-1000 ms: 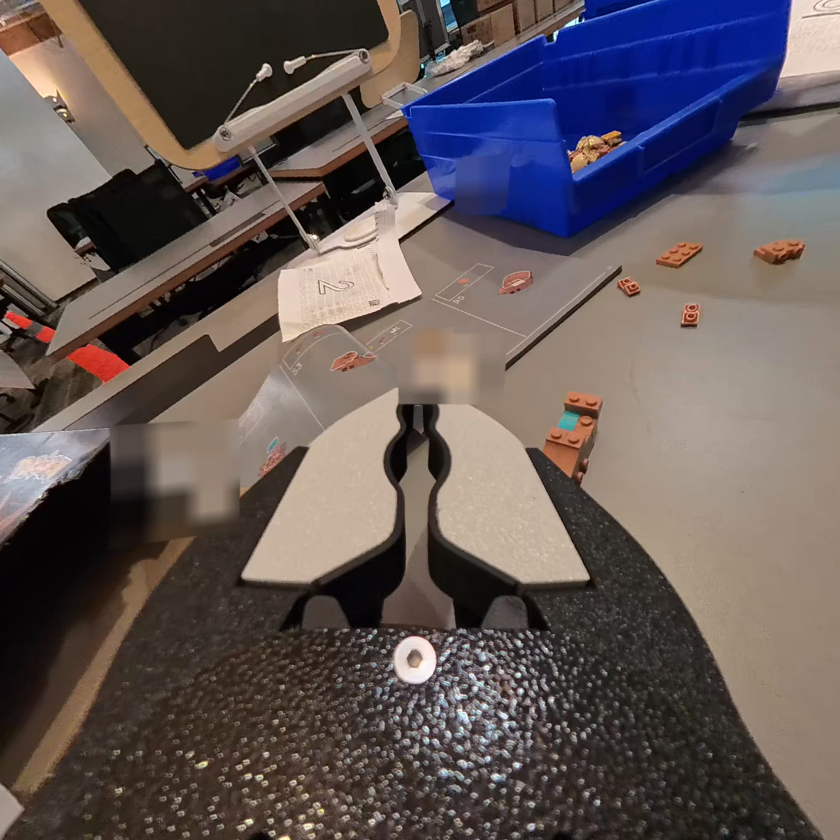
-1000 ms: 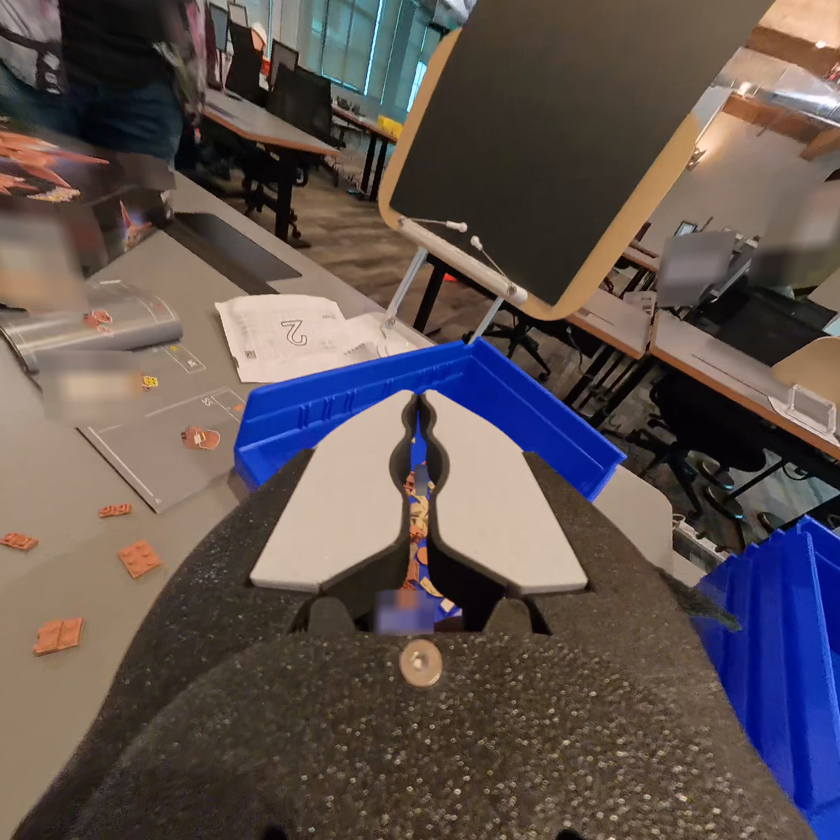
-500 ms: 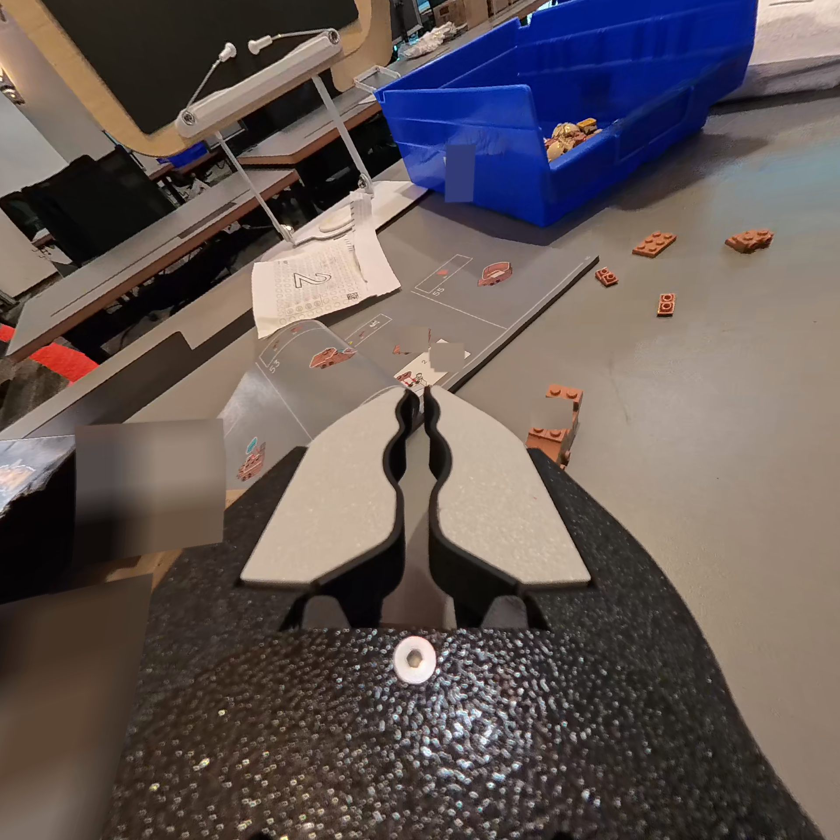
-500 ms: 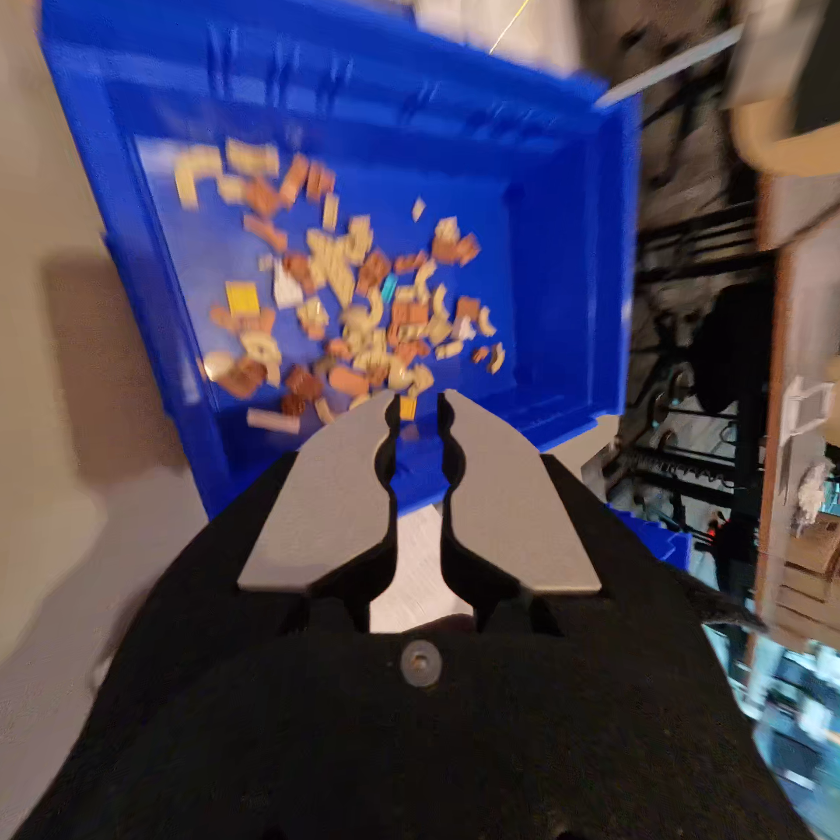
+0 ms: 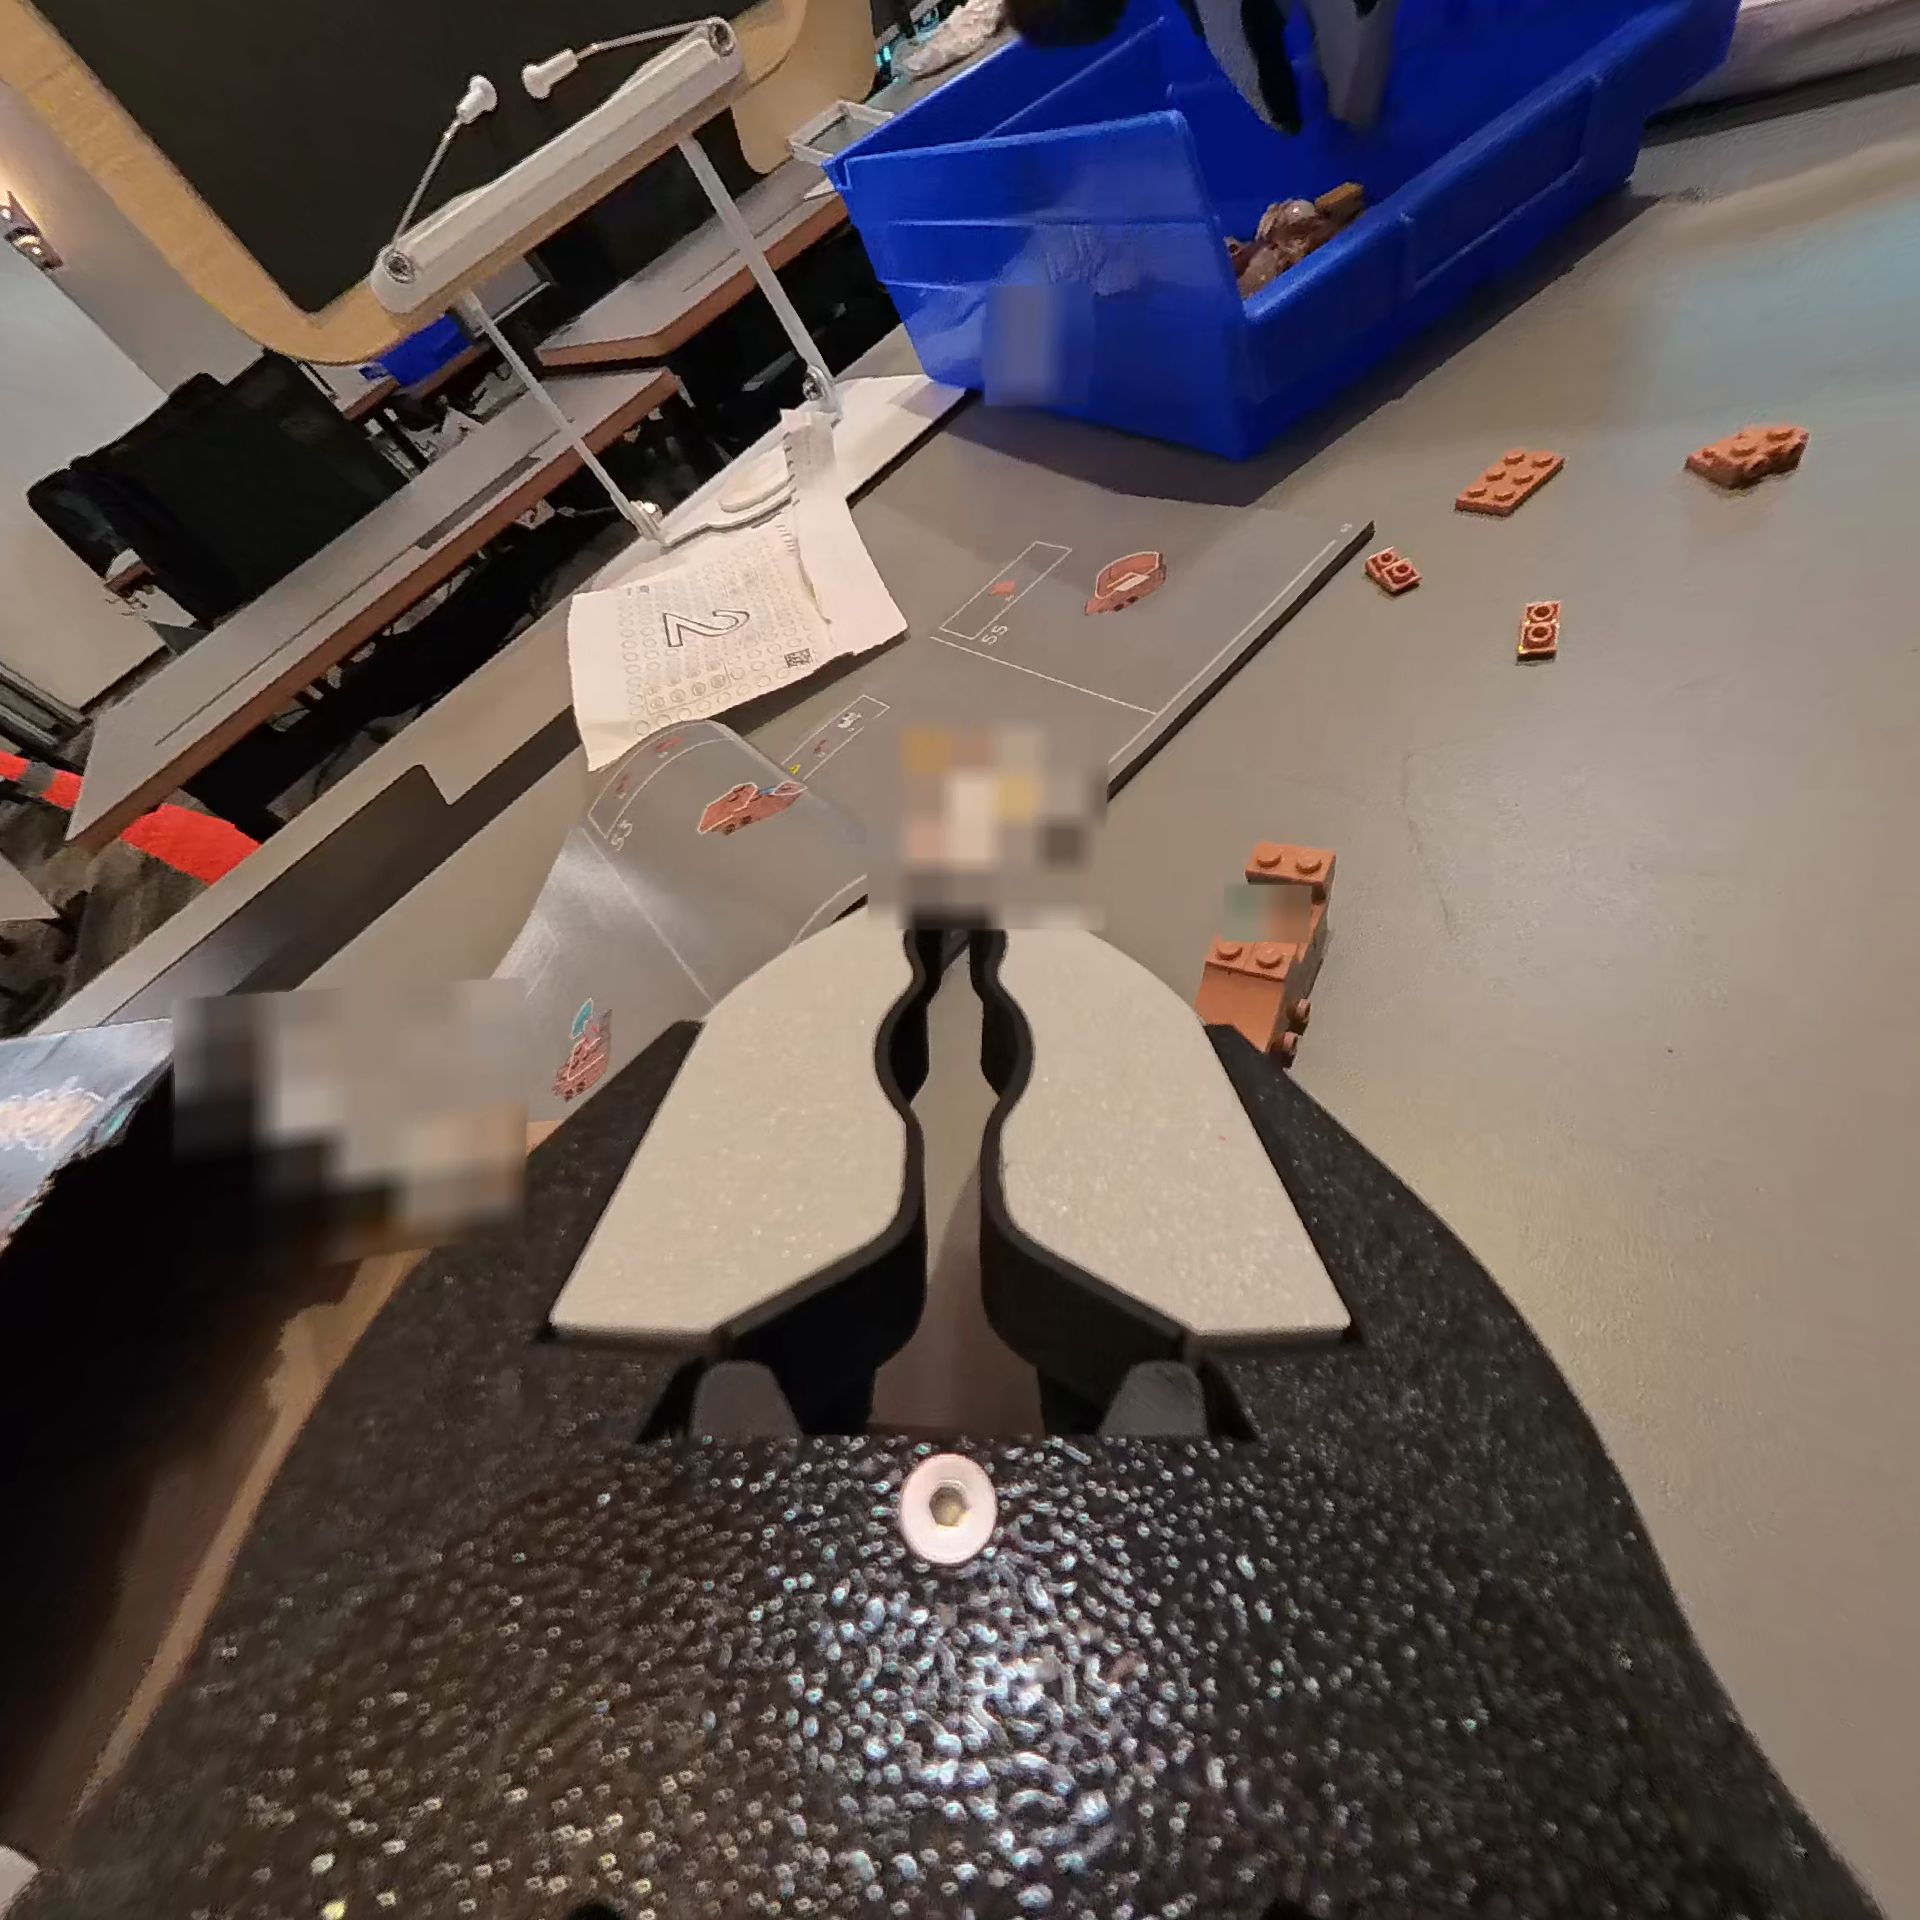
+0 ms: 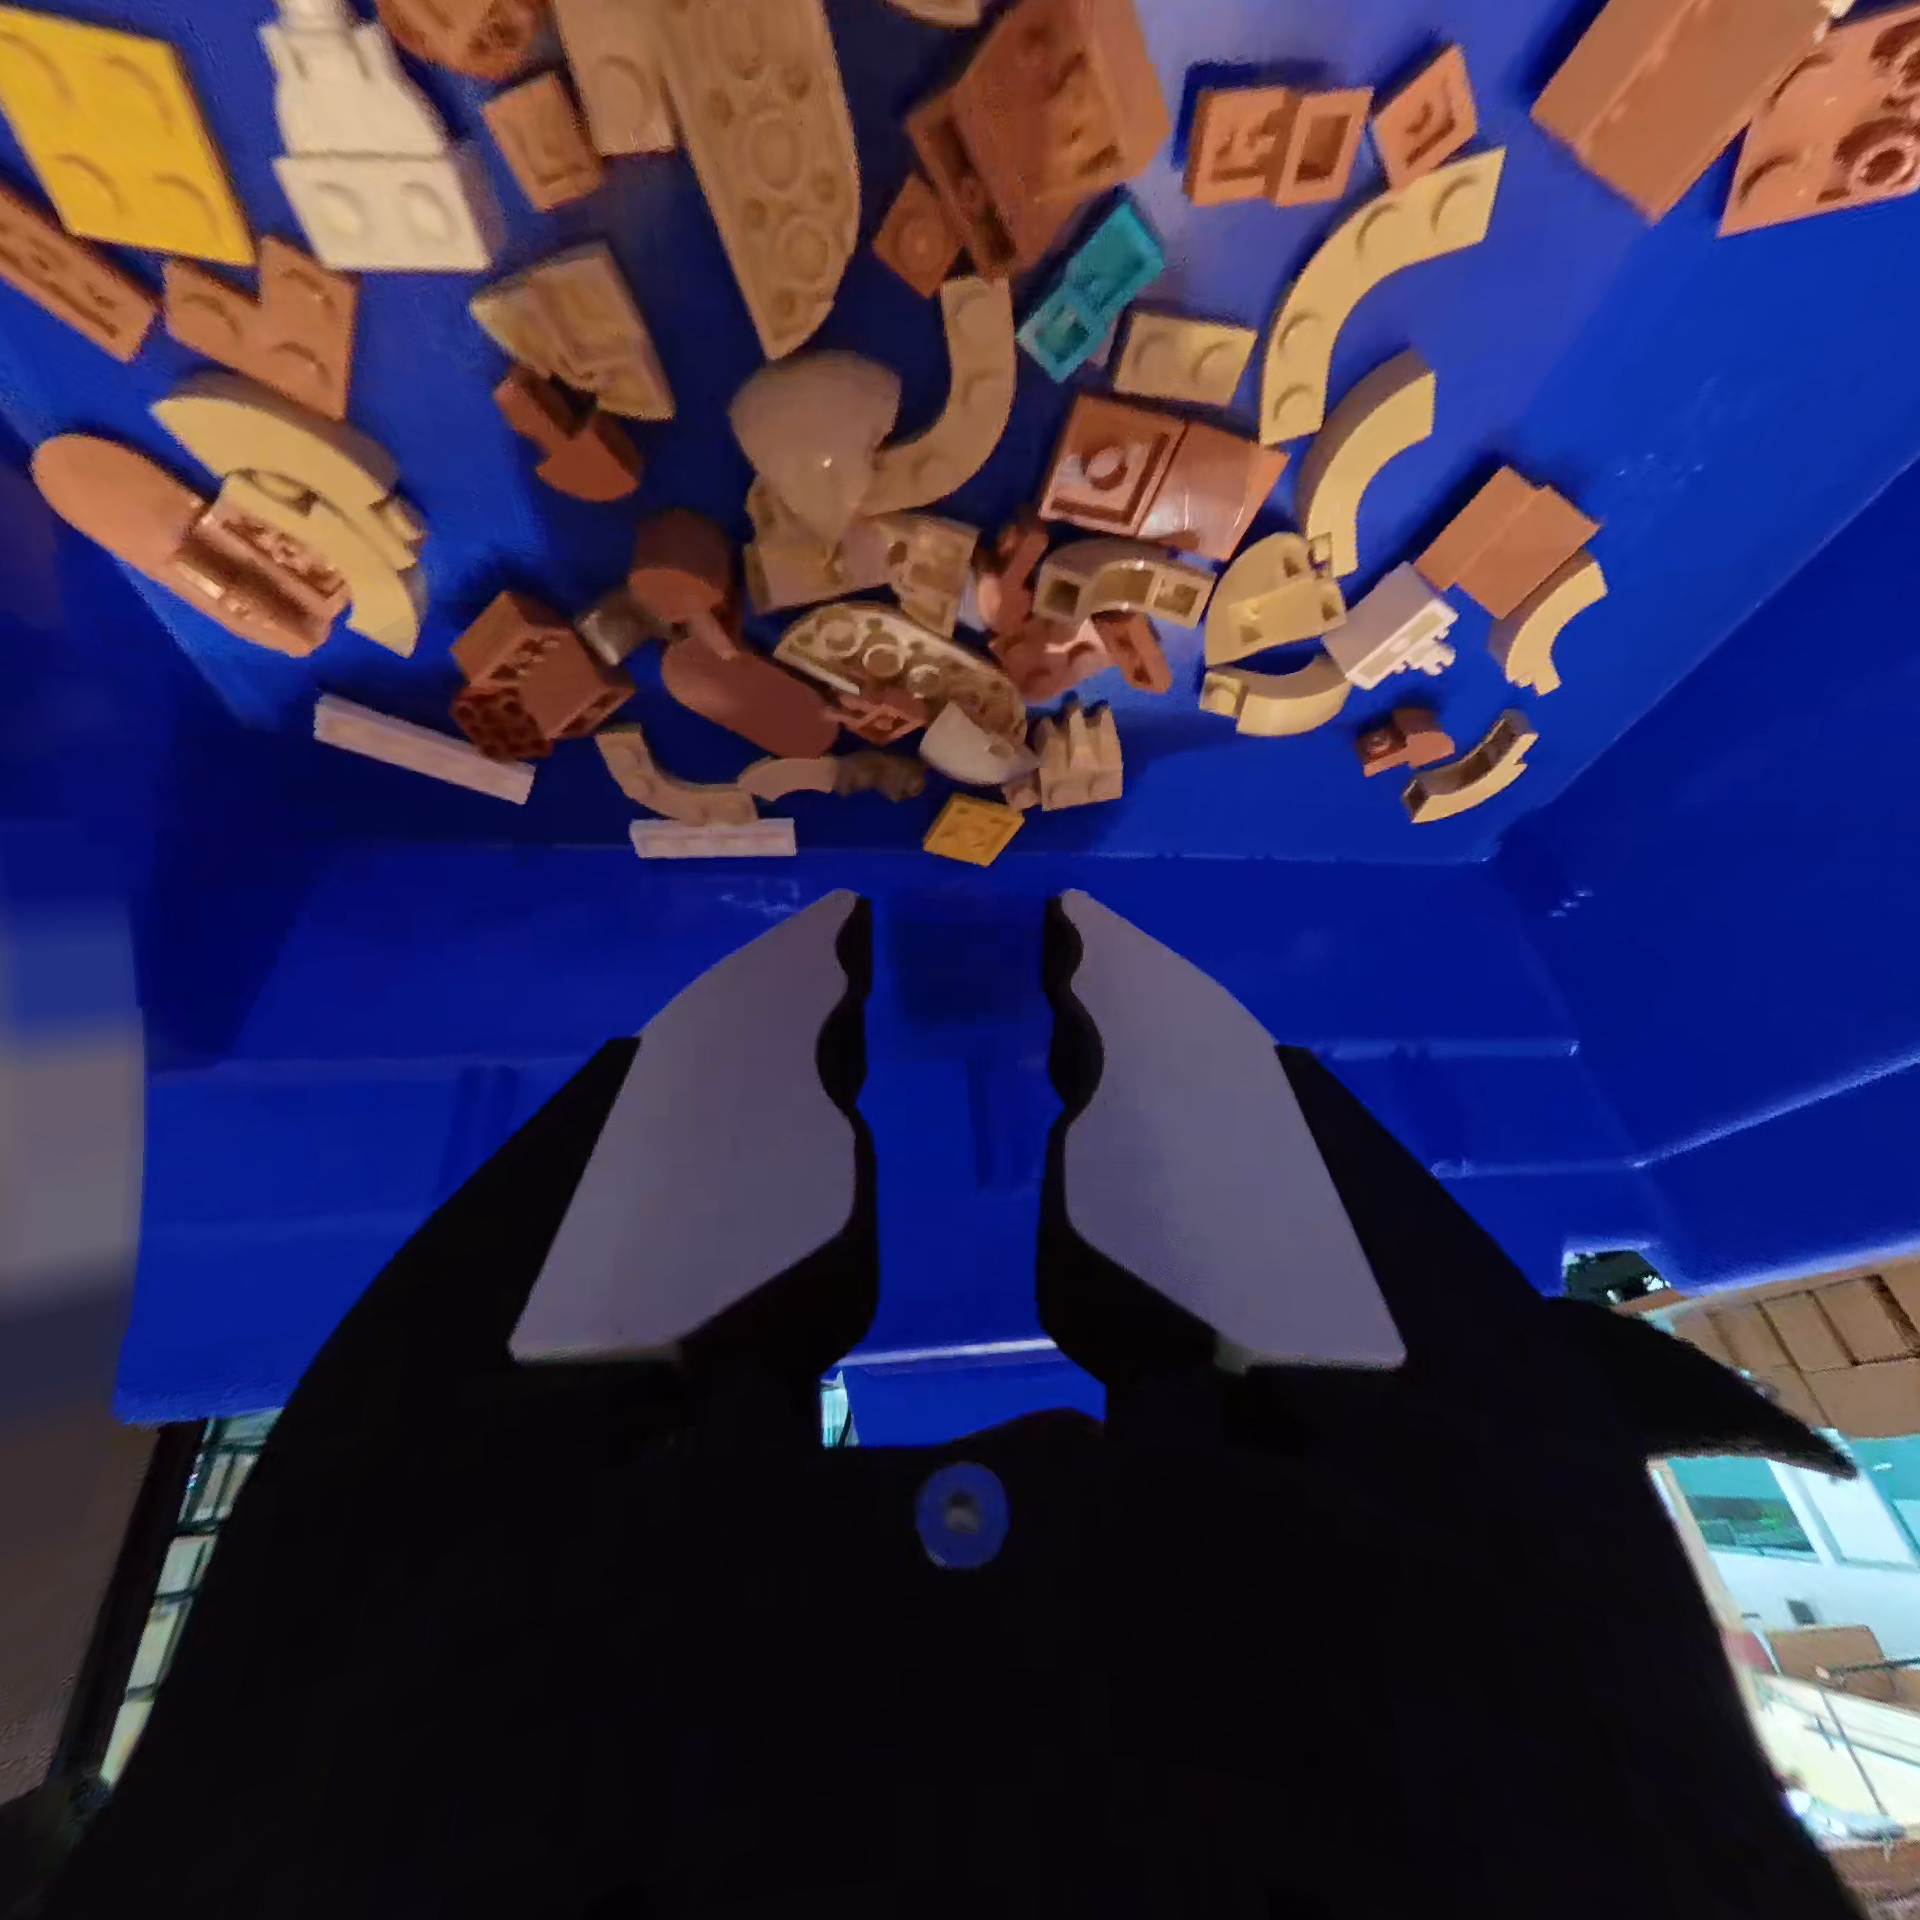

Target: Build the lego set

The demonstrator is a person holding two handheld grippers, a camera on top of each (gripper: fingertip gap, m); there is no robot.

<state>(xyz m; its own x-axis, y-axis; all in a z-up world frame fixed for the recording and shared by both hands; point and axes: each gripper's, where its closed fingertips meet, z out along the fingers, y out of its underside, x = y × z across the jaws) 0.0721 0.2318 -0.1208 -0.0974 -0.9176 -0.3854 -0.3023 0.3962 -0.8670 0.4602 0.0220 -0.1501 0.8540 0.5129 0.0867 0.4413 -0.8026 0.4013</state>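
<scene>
Blue bin [image 6: 1714,935] walls surround the right claw [image 6: 956,914], whose jaws stand apart with nothing between them; loose tan and brown bricks [image 6: 883,644] lie just ahead of its tips. Left claw [image 5: 954,940], over the grey counter [image 5: 1610,987]: tips hidden by blur, state unclear; brown brick assembly [image 5: 1262,966] just right of it, open booklet [image 5: 1091,644] ahead.

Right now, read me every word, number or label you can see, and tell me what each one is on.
I don't read writing out; this is what carries it.
White paper sheet: one large mark, plus fine print too small to read.
Grey booklet: small marks beside brick drawings.
Curled booklet page: more small marks.
Dark box: print too blurred to read.
Blue bin: front label blurred over.
Bricks in the bin: no writing.
</scene>
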